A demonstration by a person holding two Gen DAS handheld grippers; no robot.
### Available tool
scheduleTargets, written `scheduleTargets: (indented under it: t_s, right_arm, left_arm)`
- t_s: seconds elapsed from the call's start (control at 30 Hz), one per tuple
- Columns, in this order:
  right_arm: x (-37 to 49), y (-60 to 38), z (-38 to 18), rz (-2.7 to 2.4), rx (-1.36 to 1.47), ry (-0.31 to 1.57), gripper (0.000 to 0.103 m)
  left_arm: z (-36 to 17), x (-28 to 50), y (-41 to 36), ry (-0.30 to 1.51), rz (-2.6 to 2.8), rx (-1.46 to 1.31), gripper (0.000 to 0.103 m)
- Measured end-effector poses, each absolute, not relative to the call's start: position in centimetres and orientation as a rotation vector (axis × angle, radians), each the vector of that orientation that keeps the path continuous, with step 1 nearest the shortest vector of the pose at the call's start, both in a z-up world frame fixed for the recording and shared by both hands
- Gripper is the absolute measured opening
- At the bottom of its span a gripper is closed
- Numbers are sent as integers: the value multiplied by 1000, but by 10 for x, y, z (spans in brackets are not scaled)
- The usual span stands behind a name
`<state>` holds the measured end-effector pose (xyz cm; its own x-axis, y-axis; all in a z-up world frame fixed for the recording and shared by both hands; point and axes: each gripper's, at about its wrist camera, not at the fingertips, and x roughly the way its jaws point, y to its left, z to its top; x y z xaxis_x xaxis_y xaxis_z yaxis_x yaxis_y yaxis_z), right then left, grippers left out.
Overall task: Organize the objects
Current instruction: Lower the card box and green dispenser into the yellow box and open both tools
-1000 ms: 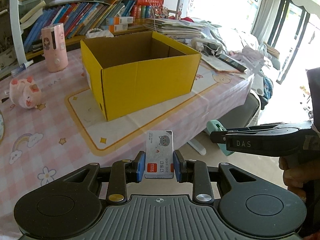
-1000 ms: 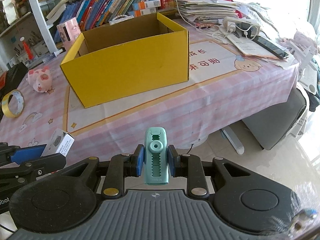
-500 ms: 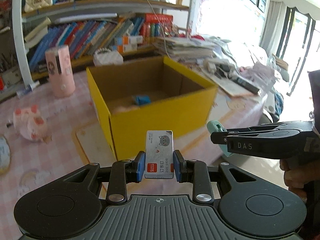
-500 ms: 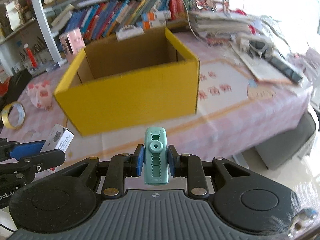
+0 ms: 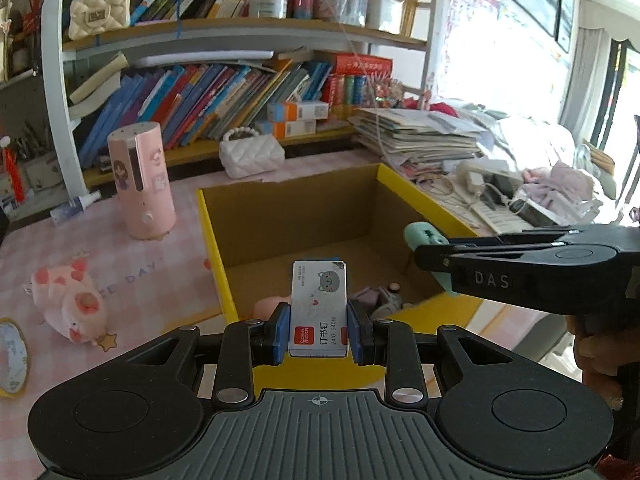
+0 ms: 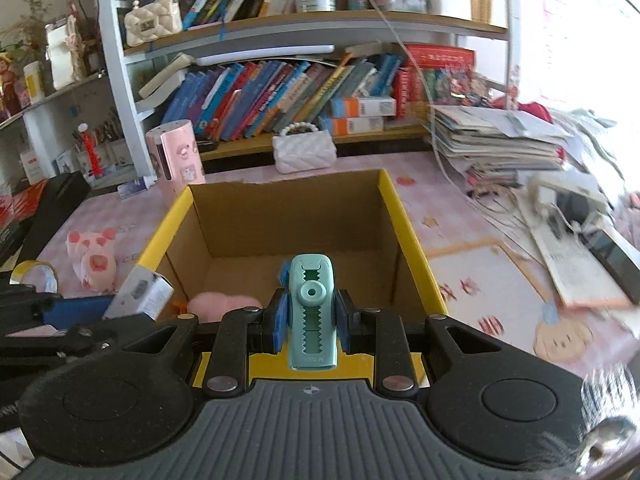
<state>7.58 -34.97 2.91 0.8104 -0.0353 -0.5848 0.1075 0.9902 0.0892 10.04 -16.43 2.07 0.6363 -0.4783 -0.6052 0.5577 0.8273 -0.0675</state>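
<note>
The small staple box (image 5: 319,312) is pinched upright in the left claw (image 5: 319,334), over the near wall of the yellow cardboard box (image 5: 218,248) on the table (image 5: 52,276). The right claw (image 6: 311,320) pinches a teal crocodile-shaped stapler (image 6: 312,312) over the same box, where a pink plush (image 6: 224,305) lies inside.

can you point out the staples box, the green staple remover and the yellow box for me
staples box (image 5: 319,307): left wrist view, on its printed front face, between the claw pads.
green staple remover (image 6: 312,312): right wrist view, on its toothed top face.
yellow box (image 6: 403,220): right wrist view, on the right wall's yellow top edge.
</note>
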Motion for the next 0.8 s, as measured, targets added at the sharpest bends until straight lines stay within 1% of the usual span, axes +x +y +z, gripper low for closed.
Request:
scheduleTargets:
  t_s: [0.13,0.5,0.8]
  right_arm:
    - [97,-352,22,-34,90,641,23]
    - [143,-360,-5,42,22,748,23]
    - [161,-359,-23,115,-33,838,23]
  left_arm:
    - [17,109,-174,650,-573,143,28]
    - [-6,138,-193,735,-512,159,28]
    - [-9,140,-204,723,-498,213,28]
